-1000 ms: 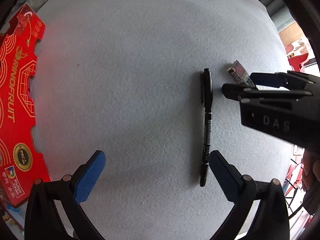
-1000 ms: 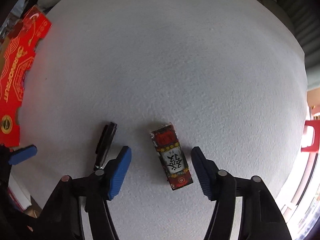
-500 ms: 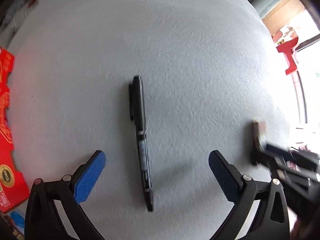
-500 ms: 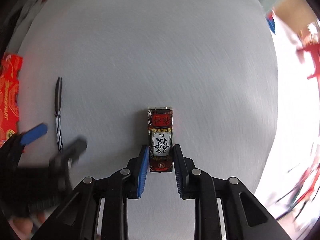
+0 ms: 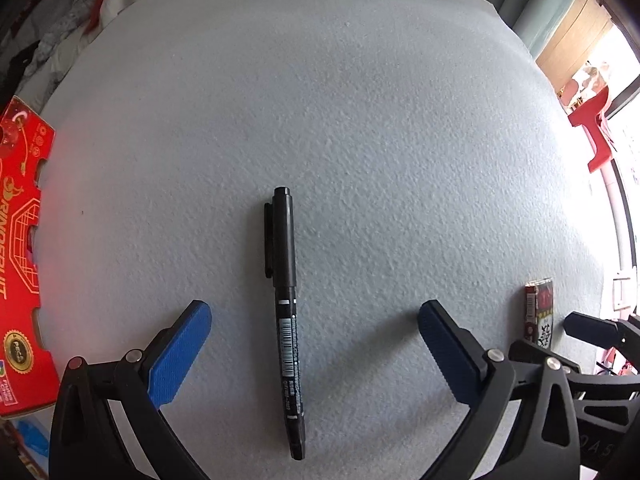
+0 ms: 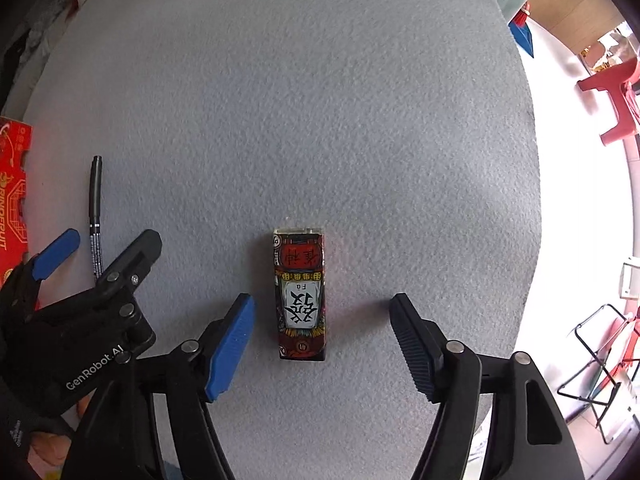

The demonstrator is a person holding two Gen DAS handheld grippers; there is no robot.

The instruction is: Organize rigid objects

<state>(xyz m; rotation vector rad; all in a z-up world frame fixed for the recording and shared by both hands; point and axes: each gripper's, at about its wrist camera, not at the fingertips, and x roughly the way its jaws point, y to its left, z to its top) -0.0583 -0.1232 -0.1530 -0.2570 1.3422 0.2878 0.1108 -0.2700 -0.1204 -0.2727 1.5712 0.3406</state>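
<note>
A black marker pen (image 5: 286, 316) lies lengthwise on the grey felt surface (image 5: 340, 120), between the wide-open jaws of my left gripper (image 5: 314, 354), which is empty. A small red, black and white printed box (image 6: 300, 294) lies flat between the open jaws of my right gripper (image 6: 322, 344), touching neither pad. The box also shows at the right edge of the left wrist view (image 5: 540, 314), with the right gripper around it. The pen shows at the left of the right wrist view (image 6: 95, 216), inside the left gripper (image 6: 96, 248).
A red printed fruit carton (image 5: 20, 264) lies along the left edge of the surface, also in the right wrist view (image 6: 12, 196). Crumpled cloth (image 5: 48, 52) sits at the far left. A red stool (image 6: 612, 96) and a black frame (image 6: 600, 364) stand beyond the right edge.
My right gripper closed on the box half a second ago and has now opened, leaving the box flat. My left gripper has shifted so the pen lies centred between its open jaws.
</note>
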